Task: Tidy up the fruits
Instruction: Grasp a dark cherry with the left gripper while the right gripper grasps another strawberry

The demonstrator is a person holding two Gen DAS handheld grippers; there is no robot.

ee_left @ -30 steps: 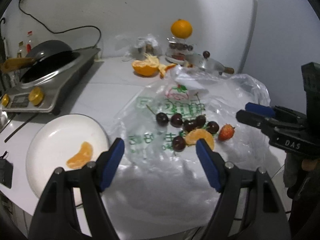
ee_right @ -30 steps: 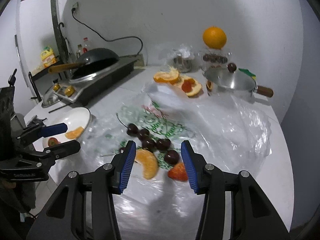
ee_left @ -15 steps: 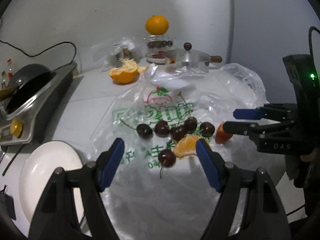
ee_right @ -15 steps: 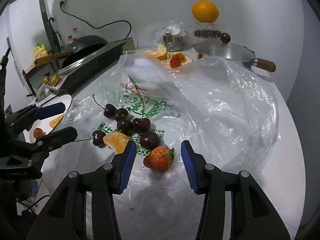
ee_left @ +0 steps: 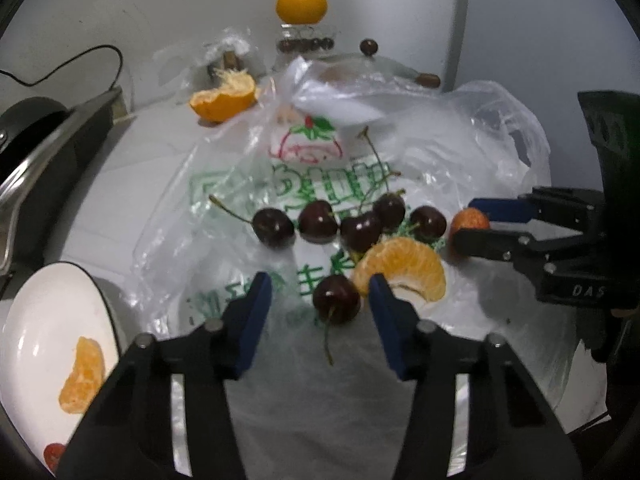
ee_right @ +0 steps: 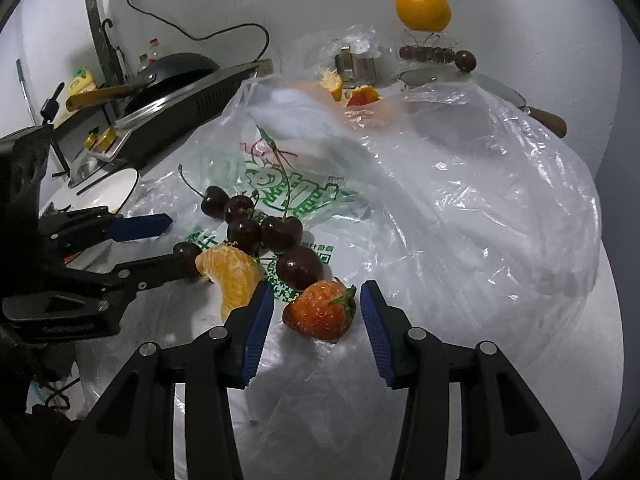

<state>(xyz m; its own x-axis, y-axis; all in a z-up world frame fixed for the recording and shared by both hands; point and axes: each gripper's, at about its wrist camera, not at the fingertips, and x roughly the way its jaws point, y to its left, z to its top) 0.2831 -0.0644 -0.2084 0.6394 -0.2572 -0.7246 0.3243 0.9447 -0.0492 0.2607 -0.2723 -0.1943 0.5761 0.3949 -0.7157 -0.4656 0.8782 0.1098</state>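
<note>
Several dark cherries (ee_left: 320, 222), an orange segment (ee_left: 404, 270) and a strawberry (ee_right: 322, 312) lie on a clear plastic bag (ee_right: 460, 208). My left gripper (ee_left: 320, 296) is open around the nearest cherry (ee_left: 335, 298), not touching it. My right gripper (ee_right: 318, 312) is open with the strawberry between its blue pads. A white plate (ee_left: 36, 344) at lower left holds an orange segment (ee_left: 82, 376) and a small red fruit (ee_left: 54, 454). The right gripper also shows in the left wrist view (ee_left: 476, 220), astride the strawberry (ee_left: 470, 220).
An induction cooker with a black wok (ee_right: 176, 76) stands at the left. At the back are a peeled orange half (ee_left: 224, 98), a steel pot with lid (ee_right: 480, 84), and a whole orange (ee_right: 423, 8) on a glass stand. The counter edge is close on the right.
Both grippers moved in closer to the fruit. The left narrowed its opening around the nearest cherry, and the right now straddles the strawberry. The plate shifted back into the left wrist view.
</note>
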